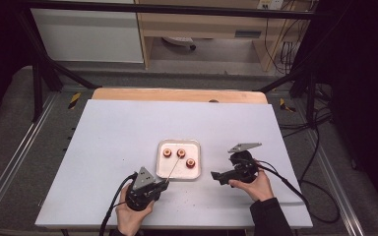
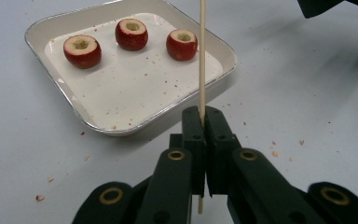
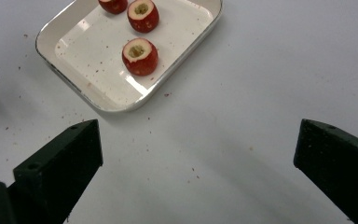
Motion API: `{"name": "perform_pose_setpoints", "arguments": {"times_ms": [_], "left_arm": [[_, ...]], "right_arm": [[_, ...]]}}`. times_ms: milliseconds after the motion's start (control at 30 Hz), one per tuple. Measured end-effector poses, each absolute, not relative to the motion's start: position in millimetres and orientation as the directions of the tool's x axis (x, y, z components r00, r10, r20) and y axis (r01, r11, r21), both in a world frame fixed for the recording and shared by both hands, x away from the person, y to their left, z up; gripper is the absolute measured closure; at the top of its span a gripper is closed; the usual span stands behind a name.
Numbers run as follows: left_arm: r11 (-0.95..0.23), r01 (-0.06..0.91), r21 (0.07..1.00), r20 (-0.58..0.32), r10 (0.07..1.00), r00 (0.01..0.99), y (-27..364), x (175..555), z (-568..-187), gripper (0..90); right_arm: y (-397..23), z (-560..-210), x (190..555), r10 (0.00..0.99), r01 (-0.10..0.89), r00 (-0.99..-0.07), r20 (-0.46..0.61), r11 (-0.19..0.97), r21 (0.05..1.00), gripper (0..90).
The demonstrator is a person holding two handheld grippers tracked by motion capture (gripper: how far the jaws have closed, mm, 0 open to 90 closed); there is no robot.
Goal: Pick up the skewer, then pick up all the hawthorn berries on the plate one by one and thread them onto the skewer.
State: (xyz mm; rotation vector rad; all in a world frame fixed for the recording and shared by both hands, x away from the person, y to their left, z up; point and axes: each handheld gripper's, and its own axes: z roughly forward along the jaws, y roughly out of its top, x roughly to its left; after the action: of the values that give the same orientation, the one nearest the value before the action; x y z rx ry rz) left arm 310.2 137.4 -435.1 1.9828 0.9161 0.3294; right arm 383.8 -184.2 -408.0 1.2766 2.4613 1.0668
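Left gripper view: I'm clamping the skewer (image 2: 202, 65) tight in the left gripper (image 2: 202, 122), stick running out over the tray's (image 2: 51, 25) near rim toward three cored fruits (image 2: 132, 33) lying inside. High view: the tray is sitting mid-table (image 1: 108, 128), the right gripper (image 1: 216, 175) just beside it. Right gripper view: I'm holding its jaws wide apart, nothing between them.

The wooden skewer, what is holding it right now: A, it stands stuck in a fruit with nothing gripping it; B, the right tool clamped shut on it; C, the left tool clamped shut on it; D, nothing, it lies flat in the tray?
C: in the left gripper view the left tool is shut tight on the wooden skewer, while the right tool stands wide open, holding nothing.
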Motion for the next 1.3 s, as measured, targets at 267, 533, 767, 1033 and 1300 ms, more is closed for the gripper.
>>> {"name": "perform_pose_setpoints", "arguments": {"times_ms": [267, 533, 767, 1033, 1300], "left_arm": [[-0.329, 0.473, 0.818, -0.115, 0.711, 0.694, 146, 311, -439, 88.1], [-0.329, 0.472, 0.818, -0.112, 0.713, 0.692, 152, 311, -440, 88.1], [-0.323, 0.478, 0.817, -0.12, 0.716, 0.688, 156, 312, -440, 88.1], [-0.321, 0.482, 0.815, -0.124, 0.716, 0.687, 159, 312, -442, 88.1], [-0.319, 0.481, 0.817, -0.125, 0.716, 0.687, 160, 312, -443, 88.1]], "right_arm": [[-164, -400, 393, 0.777, 0.664, -0.603, 0.18, 0.364, 0.654, 2.2], [-137, -391, 407, 0.785, 0.692, -0.589, 0.191, 0.369, 0.62, 5.6], [-105, -388, 420, 0.789, 0.718, -0.589, 0.176, 0.411, 0.562, 11.6], [-84, -392, 432, 0.806, 0.756, -0.568, 0.166, 0.431, 0.493, 23.9], [-73, -398, 439, 0.827, 0.806, -0.528, 0.19, 0.418, 0.42, 39.2]]}}
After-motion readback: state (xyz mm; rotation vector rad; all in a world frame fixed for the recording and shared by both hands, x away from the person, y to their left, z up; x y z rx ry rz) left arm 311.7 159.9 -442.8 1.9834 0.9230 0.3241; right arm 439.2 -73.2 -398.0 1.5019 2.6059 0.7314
